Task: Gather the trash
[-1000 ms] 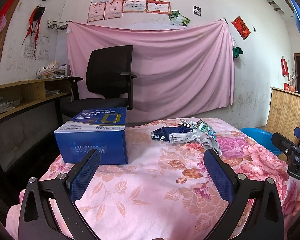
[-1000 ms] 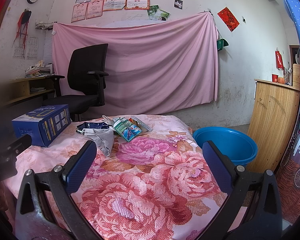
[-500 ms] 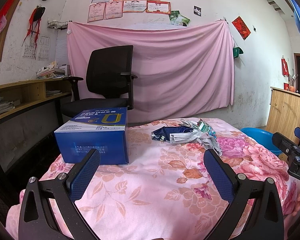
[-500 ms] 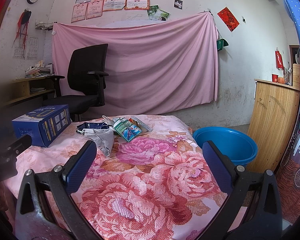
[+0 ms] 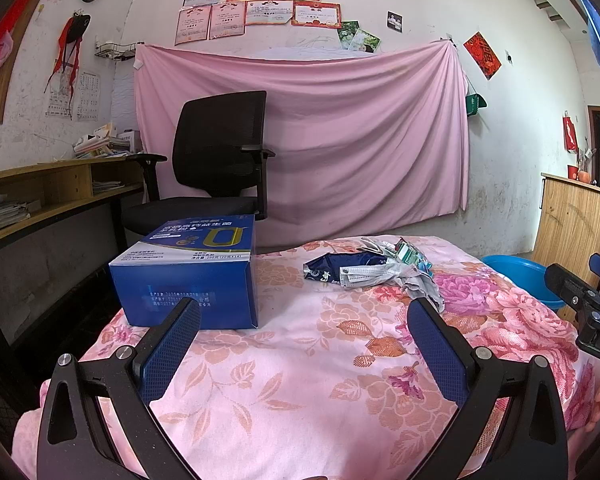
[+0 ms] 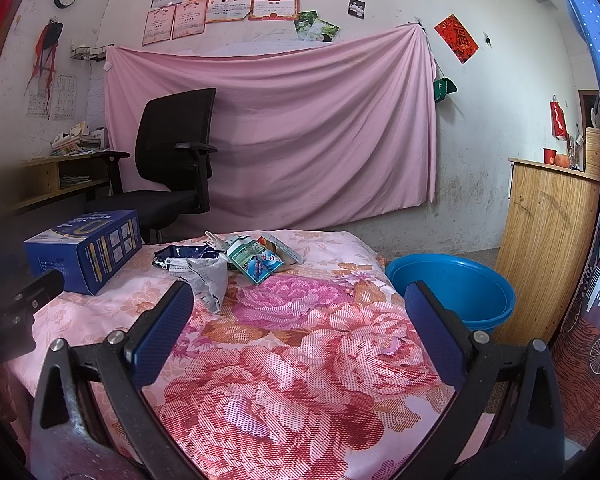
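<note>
Both grippers are spread wide with nothing between the fingers. The left gripper hangs over the flowered cloth, and the right gripper does the same further toward the table's right end.

The trash is a small heap near the far edge of the table: a dark blue wrapper, a crumpled face mask and some printed packets, all touching. From the left camera it sits just past the right finger. The right camera shows it better, with a green and blue packet lying flat on top at the right of the heap.

The blue box stands left of the trash, apart from it. The left view has it right behind the left finger, the right view only catches it off to the side.

The blue basin is on the floor beside the table. The right view shows it nearly whole, the left only a sliver, plus the other gripper's fingertips poking in at the right edge.
</note>
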### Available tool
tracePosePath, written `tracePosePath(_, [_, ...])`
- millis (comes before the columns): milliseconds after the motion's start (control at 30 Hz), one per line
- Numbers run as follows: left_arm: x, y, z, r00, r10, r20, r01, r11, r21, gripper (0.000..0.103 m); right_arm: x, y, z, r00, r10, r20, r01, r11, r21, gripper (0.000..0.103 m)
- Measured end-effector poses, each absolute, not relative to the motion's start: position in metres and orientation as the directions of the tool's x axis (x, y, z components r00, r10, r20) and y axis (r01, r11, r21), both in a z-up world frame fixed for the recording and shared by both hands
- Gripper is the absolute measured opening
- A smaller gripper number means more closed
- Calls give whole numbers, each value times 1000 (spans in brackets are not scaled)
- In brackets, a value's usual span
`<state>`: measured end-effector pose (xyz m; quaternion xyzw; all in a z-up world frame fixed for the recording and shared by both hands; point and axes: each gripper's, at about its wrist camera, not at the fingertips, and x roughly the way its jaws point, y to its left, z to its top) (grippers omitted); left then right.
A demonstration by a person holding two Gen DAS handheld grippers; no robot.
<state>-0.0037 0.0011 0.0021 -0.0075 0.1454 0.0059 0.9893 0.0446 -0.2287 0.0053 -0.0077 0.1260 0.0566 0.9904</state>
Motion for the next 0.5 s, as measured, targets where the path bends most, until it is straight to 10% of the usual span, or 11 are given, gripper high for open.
tracePosePath(500, [-2,2,2,958,12,-287,-18,1000,-19,101,45,-229,5,963,109,-248,-112,994,2,103])
